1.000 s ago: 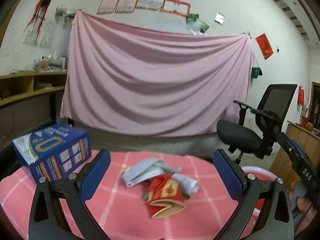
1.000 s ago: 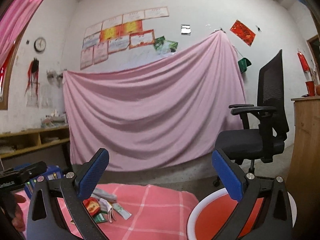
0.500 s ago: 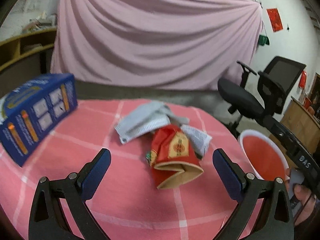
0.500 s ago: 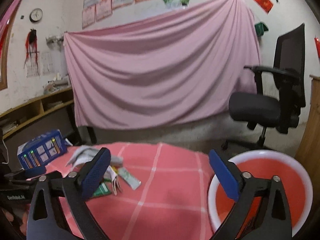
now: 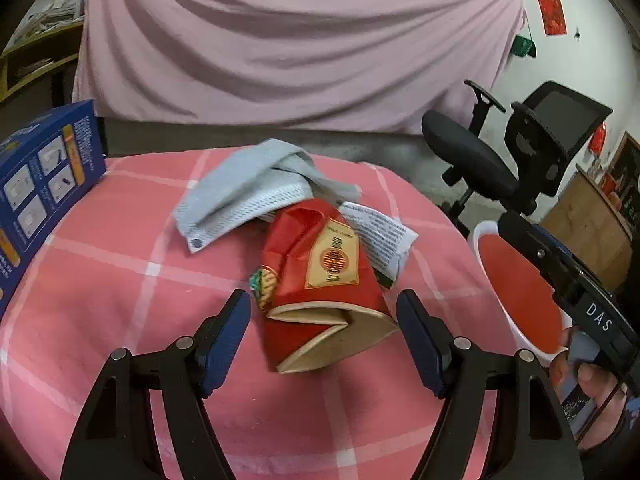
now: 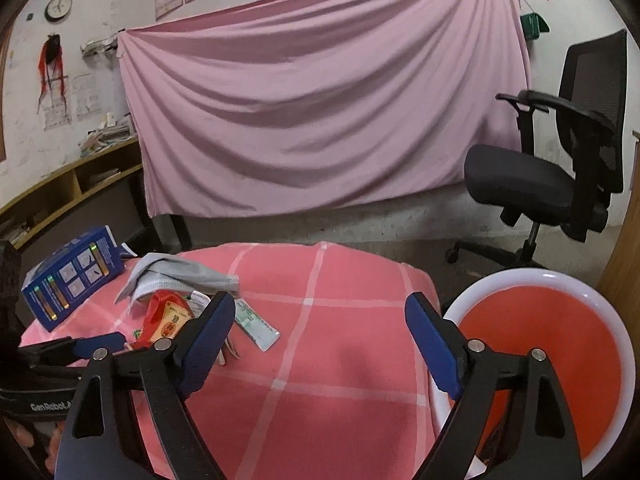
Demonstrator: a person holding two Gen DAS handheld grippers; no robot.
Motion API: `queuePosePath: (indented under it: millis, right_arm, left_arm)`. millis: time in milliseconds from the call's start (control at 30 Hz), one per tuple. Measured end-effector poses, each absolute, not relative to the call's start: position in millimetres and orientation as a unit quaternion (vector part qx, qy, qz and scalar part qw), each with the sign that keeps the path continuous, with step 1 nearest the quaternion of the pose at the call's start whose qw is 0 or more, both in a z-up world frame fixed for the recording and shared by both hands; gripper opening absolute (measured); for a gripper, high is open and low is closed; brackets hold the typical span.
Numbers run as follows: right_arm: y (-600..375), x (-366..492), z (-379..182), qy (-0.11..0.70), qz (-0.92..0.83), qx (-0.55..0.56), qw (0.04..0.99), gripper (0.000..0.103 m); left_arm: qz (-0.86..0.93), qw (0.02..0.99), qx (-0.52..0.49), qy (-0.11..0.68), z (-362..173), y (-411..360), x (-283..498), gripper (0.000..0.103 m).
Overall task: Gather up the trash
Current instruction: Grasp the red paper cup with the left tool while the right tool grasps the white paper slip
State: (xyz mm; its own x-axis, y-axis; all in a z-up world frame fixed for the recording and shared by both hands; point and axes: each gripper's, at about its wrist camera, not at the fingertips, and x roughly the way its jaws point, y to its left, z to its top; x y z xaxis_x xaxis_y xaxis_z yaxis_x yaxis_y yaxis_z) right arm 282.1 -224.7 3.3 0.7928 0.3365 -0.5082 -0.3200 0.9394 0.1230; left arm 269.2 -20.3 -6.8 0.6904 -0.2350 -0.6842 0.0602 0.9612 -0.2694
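Only from left wrist: left gripper (image 5: 324,330) jaws closing astride red carton (image 5: 320,280), untouched; right gripper (image 6: 320,336) jaws closing on nothing above pink checked surface (image 6: 320,360), wall clock (image 6: 58,6) upper left.

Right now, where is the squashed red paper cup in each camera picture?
Left wrist view: the red paper cup lies in the middle, on the pink checked cloth, between the closing jaws of the left gripper, untouched.
Right wrist view: the cup sits low on the left, partly hidden behind the right gripper's left finger.
Shared landmark: the blue box, left of the cup in both.
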Motion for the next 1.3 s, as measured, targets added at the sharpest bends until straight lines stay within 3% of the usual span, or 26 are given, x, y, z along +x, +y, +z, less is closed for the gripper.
queuePosePath:
  millis: [133,200,367,567,933,967,1067,1167,1300]
  right_arm:
    - [-223.7,289.1,-1.5,0.293,0.179,0.017,0.939,0.086]
    - [-221.4,292.2,-3.5,0.303,0.185,0.015,0.935,0.085]
    - [-210.6,298.3,-9.9,0.333,0.224,0.008,0.916,0.065]
    - [-190.6,303.3,-18.4,0.361,0.276,0.017,0.891,0.052]
    - [-167.7,330.4,-36.0,0.423,0.303,0.06,0.852,0.05]
    - [-167.2,332.1,-38.1,0.428,0.303,0.062,0.849,0.037]
    - [-161.5,330.8,-41.2,0.437,0.305,0.049,0.845,0.021]
    - [-162.6,325.1,-37.2,0.427,0.316,0.044,0.846,0.011]
    - [-164.4,315.6,-31.2,0.41,0.327,0.036,0.851,0.008]
  left_arm:
    - [-0.082,0.909,-0.097,0.397,-7.9,-26.0,276.7,0.069]
    - [-0.079,0.909,-0.1,0.398,-8.2,-24.2,277.1,0.057]
    - [-0.078,0.913,-0.13,0.378,-5.0,-11.5,270.2,0.056]
    - [-0.075,0.922,-0.169,0.341,2.4,14.1,245.3,0.056]
    - [-0.06,0.899,-0.249,0.355,-2.4,55.5,232.1,0.056]
    - [-0.059,0.896,-0.256,0.357,-3.7,58.8,232.1,0.056]
    - [-0.06,0.896,-0.259,0.356,-1.1,60.8,232.7,0.056]
    - [-0.061,0.897,-0.255,0.355,1.8,60.5,232.6,0.056]
    - [-0.063,0.898,-0.256,0.352,2.1,55.3,229.0,0.056]
